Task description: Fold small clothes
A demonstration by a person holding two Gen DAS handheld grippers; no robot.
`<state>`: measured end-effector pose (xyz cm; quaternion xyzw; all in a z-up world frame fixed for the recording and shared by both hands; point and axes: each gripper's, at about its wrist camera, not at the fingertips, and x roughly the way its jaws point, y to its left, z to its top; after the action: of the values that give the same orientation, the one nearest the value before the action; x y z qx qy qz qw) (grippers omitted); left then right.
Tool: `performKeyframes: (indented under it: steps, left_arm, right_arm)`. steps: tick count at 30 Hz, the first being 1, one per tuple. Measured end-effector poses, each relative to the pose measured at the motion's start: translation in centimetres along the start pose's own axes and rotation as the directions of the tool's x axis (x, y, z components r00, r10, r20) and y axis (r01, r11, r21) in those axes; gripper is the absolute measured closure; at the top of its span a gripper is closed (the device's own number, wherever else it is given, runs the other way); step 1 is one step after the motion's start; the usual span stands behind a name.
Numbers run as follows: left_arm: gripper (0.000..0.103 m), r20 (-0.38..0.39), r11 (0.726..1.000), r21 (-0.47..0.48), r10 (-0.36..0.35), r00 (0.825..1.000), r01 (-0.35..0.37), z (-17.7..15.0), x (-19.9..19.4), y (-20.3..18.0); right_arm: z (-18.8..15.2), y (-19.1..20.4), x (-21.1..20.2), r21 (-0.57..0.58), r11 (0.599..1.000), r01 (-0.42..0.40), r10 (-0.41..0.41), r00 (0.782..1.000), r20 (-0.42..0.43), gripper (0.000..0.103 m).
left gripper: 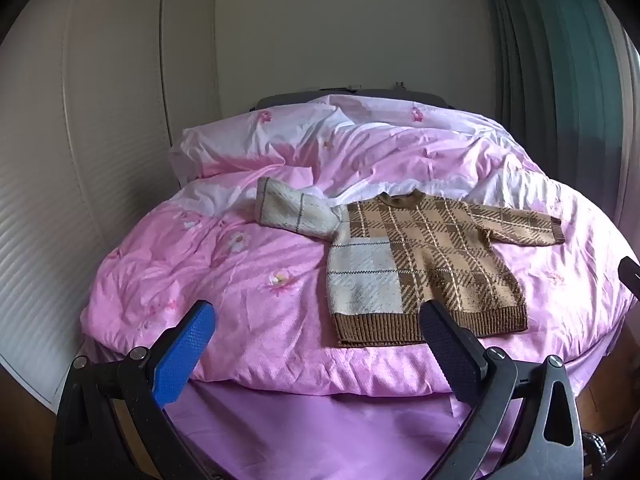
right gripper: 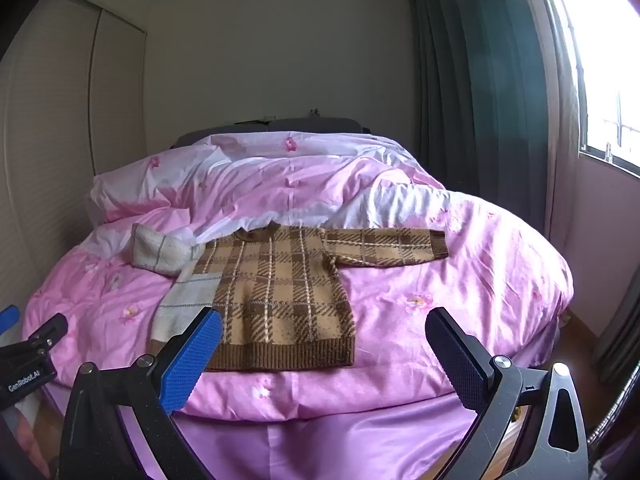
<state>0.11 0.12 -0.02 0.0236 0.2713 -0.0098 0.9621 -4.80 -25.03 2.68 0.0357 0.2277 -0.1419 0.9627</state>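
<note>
A small brown and tan plaid knit sweater (left gripper: 424,264) with a cream patch and a cream left sleeve lies flat, front up, on the pink duvet (left gripper: 224,280). Its hem faces me and both sleeves are spread out. My left gripper (left gripper: 318,320) is open and empty, held in front of the hem's left part. The sweater also shows in the right wrist view (right gripper: 276,292). My right gripper (right gripper: 322,328) is open and empty, in front of the hem's right end. The left gripper's body (right gripper: 28,356) shows at the left edge of the right wrist view.
The duvet (right gripper: 460,296) is rumpled, with pillows (left gripper: 248,140) at the back. A purple sheet (left gripper: 320,432) covers the near bed edge. White wardrobe doors (left gripper: 100,160) stand at left, green curtains (right gripper: 480,100) and a window (right gripper: 608,60) at right.
</note>
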Motion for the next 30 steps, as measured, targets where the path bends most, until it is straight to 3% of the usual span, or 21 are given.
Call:
performKeyframes:
  steps: [30]
  left_arm:
    - [0.0, 0.004, 1.0, 0.017, 0.019, 1.0, -0.019, -0.5, 0.4, 0.1]
  right_arm:
    - [0.1, -0.4, 0.2, 0.005, 1.0, 0.004, -0.005, 1.0, 0.005, 0.001]
